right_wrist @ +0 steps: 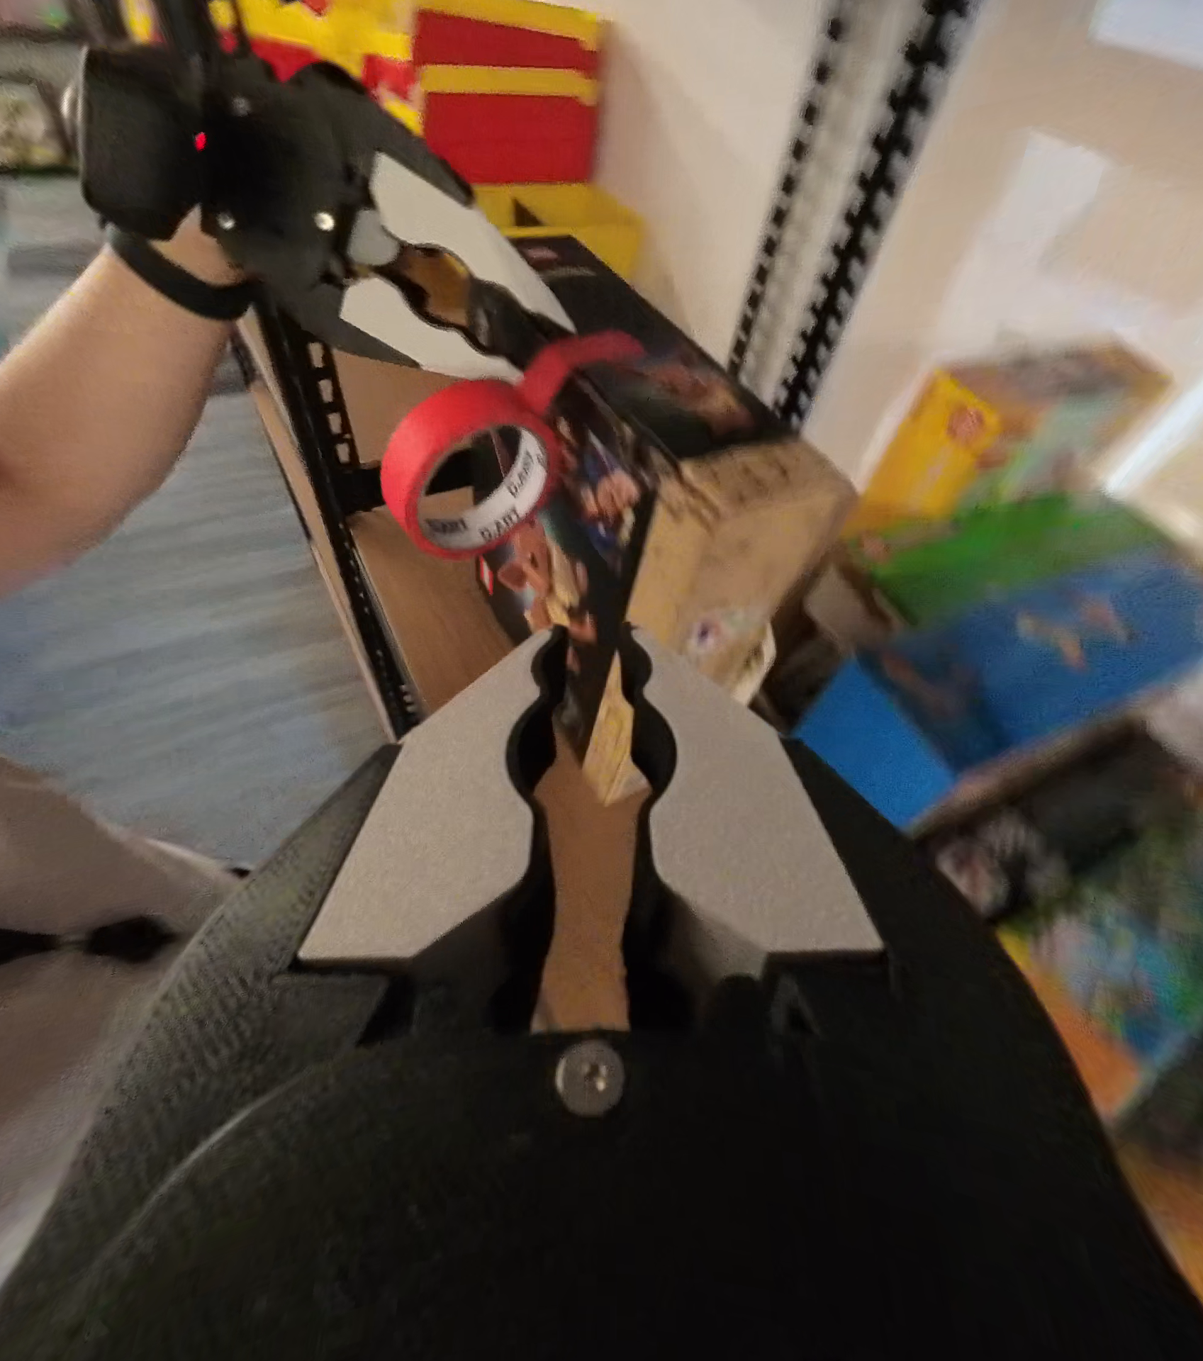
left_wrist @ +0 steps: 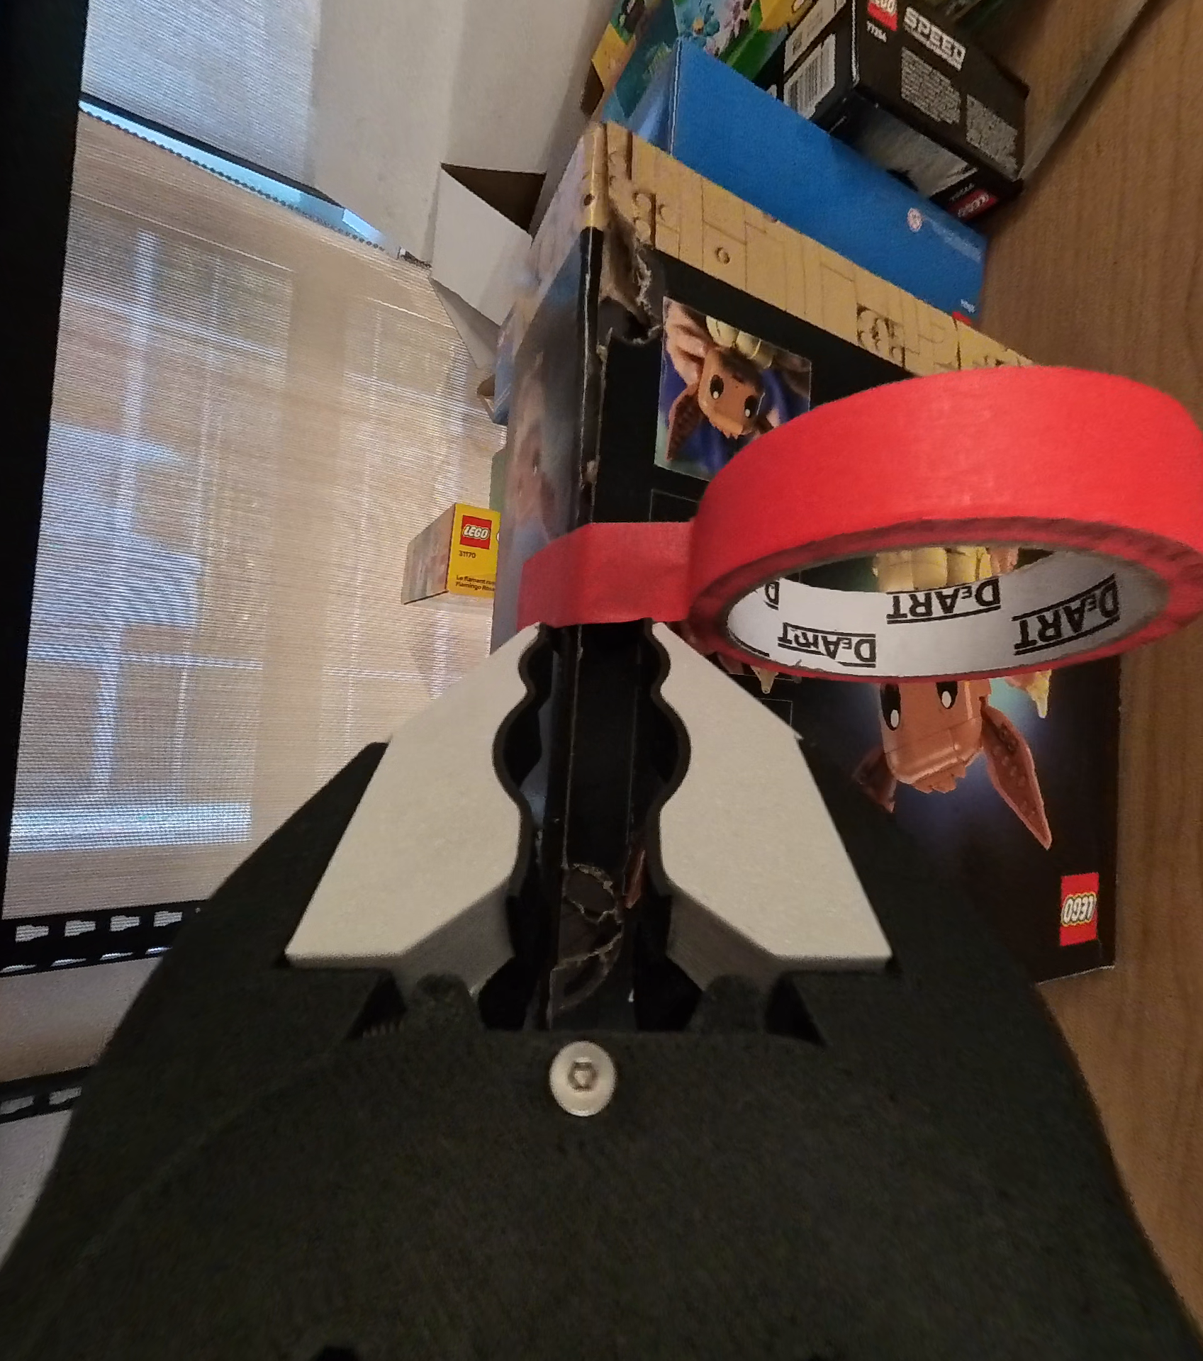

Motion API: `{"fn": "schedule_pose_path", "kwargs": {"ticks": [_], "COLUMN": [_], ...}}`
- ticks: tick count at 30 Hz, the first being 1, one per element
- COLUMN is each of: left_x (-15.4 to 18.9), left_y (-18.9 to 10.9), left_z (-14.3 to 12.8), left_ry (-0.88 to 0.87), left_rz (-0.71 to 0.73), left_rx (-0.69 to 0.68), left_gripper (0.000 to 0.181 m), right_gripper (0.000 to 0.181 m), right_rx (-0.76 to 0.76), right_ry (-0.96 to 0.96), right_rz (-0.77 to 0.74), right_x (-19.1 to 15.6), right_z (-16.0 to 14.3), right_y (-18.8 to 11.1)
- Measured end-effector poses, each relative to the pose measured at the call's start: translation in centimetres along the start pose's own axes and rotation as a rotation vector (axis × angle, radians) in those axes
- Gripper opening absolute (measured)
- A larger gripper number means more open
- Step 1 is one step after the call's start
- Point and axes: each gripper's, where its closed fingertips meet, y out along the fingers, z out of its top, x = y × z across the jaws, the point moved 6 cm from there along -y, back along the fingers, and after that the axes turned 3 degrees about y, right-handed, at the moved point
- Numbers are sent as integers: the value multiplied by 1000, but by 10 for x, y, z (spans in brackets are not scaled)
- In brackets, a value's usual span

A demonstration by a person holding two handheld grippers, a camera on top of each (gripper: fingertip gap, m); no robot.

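Observation:
My left gripper (left_wrist: pixel 598 633) is shut on the torn edge of a black toy box (left_wrist: pixel 988 920) that stands on a wooden shelf (left_wrist: pixel 1173 663). A strip of red tape (left_wrist: pixel 605 574) is folded over that edge just past my fingertips. The red tape roll (left_wrist: pixel 952 471) hangs from the strip against the box face. In the blurred right wrist view my right gripper (right_wrist: pixel 591 641) is a little open and empty, with the lower corner of the box (right_wrist: pixel 605 486) seen in the gap. The left gripper (right_wrist: pixel 535 342) and the roll (right_wrist: pixel 436 442) show above it.
Several toy boxes crowd the shelf behind the black one: a blue box (left_wrist: pixel 804 169), a dark box (left_wrist: pixel 915 81) and a small yellow box (left_wrist: pixel 469 549). A black slotted rack post (right_wrist: pixel 804 221) stands behind. A person's forearm (right_wrist: pixel 68 412) reaches in from the left. More boxes (right_wrist: pixel 1025 648) lie at the right. The grippers' ends are close to 20 cm from one another.

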Motion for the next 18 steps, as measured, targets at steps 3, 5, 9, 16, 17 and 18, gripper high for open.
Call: {"fn": "schedule_pose_path", "kwargs": {"ticks": [3, 5, 9, 16, 17, 18], "left_x": [0, 0, 0, 2, 3, 3], "left_y": [0, 0, 0, 0, -1, -1], "left_z": [-1, -2, -3, -2, -2, -2], "left_ry": [-19, -44, -71, -61, -57, -55], "left_rz": [13, 12, 19, 48, 51, 54], "left_rx": [17, 29, 47, 43, 41, 39], "left_gripper": [22, 22, 22, 21, 21, 21], "right_gripper": [13, 13, 0, 0, 0, 0], "right_rx": [39, 67, -91, -483, -510, -526], "right_ry": [-186, -136, 200, 642, 654, 660], "right_rz": [29, 109, 271, 501, 520, 539], "right_x": [2, 2, 13, 21, 21, 22], "right_z": [29, 51, 73, 74, 74, 74], "right_y": [67, 102, 163, 215, 216, 217]}}
